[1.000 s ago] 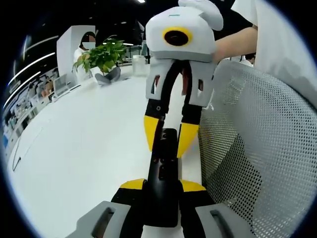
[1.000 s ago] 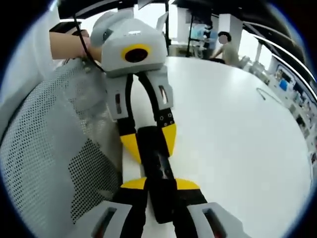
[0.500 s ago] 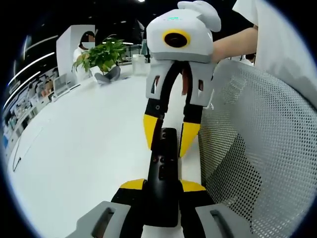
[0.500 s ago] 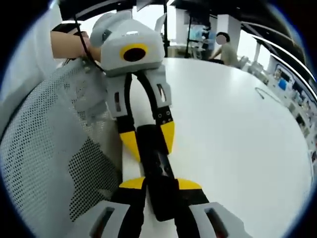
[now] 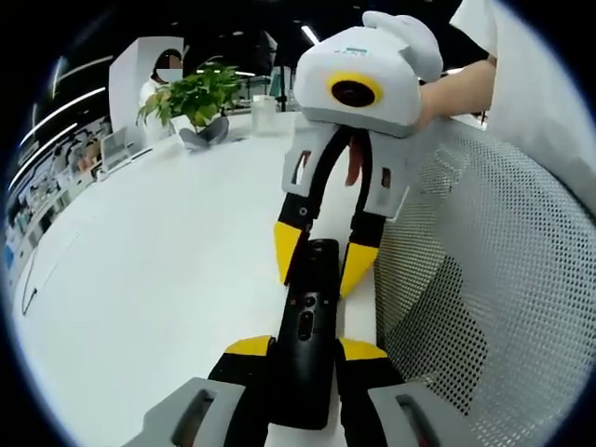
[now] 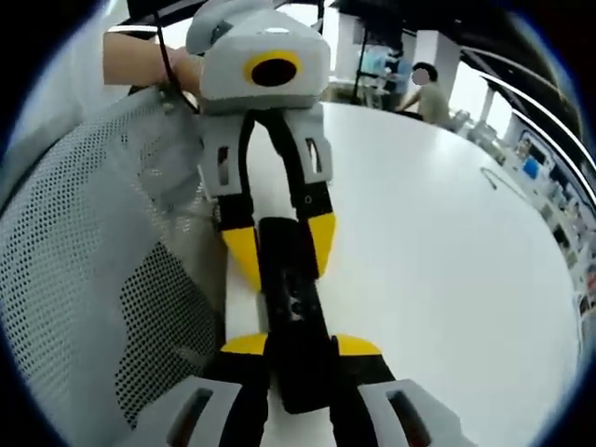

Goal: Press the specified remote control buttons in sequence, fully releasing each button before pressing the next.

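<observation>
Both pairs of jaws are clamped on the one black remote control (image 5: 305, 326), each from an opposite end. In the left gripper view the left gripper (image 5: 304, 358) holds the near end between its yellow tips, and the right gripper (image 5: 319, 263) straddles the far end, its tips close against the remote's sides. The right gripper view mirrors this: the right gripper (image 6: 300, 358) is closed on its near end, and the left gripper (image 6: 279, 250) pinches the far one.

With both ends held, no tip is free to push a button, so the step in hand looks like steadying or handing over. To do it well, I judge that one gripper should keep a firm side grip clear of the small buttons (image 5: 304, 321) on the remote's face. The other should let go, then come down on a single button with one tip and lift fully off before the next.

The remote sits over the near edge of the white worktop (image 5: 158, 270), just beside a grey mesh chair back (image 5: 484, 298). A potted plant (image 5: 191, 98) stands far off on the left.
</observation>
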### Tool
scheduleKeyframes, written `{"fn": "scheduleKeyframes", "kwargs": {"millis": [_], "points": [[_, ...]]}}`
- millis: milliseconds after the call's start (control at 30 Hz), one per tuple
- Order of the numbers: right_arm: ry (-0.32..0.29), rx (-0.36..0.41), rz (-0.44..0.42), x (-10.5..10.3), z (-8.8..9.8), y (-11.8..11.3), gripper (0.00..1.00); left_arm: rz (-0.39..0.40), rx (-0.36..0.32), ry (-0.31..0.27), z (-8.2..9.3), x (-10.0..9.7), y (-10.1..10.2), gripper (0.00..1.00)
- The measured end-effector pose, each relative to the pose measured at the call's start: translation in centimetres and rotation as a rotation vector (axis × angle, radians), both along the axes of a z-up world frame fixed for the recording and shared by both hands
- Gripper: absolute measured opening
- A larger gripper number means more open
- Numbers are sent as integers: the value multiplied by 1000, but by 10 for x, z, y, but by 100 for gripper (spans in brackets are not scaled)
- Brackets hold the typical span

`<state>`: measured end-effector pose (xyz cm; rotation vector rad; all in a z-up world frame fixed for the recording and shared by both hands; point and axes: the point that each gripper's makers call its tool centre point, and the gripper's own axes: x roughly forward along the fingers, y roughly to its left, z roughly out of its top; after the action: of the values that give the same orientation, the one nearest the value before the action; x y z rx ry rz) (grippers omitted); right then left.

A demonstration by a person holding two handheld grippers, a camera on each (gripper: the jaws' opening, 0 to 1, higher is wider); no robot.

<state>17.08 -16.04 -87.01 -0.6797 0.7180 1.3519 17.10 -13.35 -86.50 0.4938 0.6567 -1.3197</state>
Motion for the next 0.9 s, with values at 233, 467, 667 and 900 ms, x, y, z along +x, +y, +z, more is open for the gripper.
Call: {"fn": "scheduleKeyframes", "kwargs": {"millis": [233, 467, 667, 900], "points": [[14, 36, -28, 1, 0, 0, 22, -8, 12, -9, 0, 1, 0, 25], [8, 47, -32, 1, 0, 0, 22, 21, 13, 21, 0, 2, 1, 26], [7, 49, -43, 1, 0, 1, 22, 122, -23, 128, 8, 6, 5, 26], [4, 58, -50, 1, 0, 1, 22, 296, -133, 86, 47, 33, 23, 32]]}}
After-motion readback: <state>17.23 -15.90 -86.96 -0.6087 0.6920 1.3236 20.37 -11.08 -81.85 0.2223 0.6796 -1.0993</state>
